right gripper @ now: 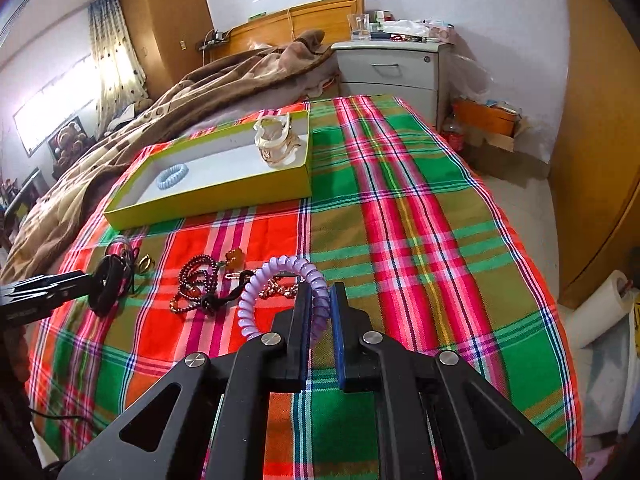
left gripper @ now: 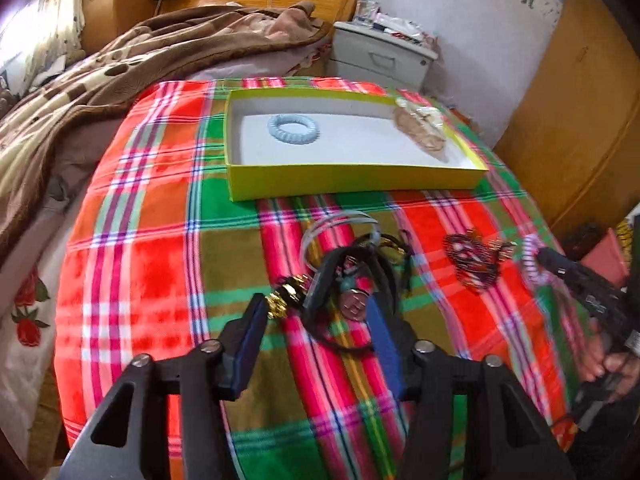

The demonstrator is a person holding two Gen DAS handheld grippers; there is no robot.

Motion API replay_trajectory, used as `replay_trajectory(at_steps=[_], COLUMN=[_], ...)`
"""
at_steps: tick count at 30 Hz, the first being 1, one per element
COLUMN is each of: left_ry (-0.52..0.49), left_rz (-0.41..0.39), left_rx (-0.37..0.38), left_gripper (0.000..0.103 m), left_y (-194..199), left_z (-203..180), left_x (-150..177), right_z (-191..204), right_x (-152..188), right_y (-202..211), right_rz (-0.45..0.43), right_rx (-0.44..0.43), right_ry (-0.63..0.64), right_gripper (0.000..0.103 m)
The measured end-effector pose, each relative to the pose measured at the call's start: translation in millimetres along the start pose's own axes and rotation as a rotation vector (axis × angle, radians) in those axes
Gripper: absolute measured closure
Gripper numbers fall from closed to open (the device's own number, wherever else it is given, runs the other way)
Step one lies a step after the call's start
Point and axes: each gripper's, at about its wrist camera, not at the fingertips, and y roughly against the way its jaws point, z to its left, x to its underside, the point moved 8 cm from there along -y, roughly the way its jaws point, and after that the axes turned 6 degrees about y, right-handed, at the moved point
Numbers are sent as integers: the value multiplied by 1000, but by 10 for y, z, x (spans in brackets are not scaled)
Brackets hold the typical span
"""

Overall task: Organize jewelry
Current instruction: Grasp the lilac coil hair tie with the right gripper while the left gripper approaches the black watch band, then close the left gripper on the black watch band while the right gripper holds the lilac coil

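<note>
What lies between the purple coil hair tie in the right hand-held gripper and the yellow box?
In the right wrist view, only bare plaid cloth lies between the purple coil hair tie and the yellow box.

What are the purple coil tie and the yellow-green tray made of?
Purple coil hair tie: likely translucent glossy plastic; it shows spiral coils with light passing through. Yellow-green tray: probably cardboard, with thin straight walls, a matte white inside and sharp folded corners.

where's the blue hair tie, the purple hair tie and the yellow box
blue hair tie (left gripper: 289, 128), left wrist view, front coils
purple hair tie (right gripper: 280, 266), right wrist view, top arc
yellow box (right gripper: 208, 200), right wrist view, front wall
</note>
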Motion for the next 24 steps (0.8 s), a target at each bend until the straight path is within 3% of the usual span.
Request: replay_trajectory(at_steps=[8, 12, 24], left_ry=[-66, -81, -163], left_rz=[-22, -15, -44], left_rx=[-73, -74, -98], left_gripper=[65, 71, 73], left_y=[-50, -93, -81], left_z=[-18, -38, -163], left_x=[-41, -57, -99], right_z=[45, 65, 109], right_x=[-15, -16, -16], right_y=[-11, -27, -45], right_rz=[-5, -2, -1], right_rx=[-15, -17, -18], right_ry=[5, 5, 8], right_gripper=[93, 93, 93])
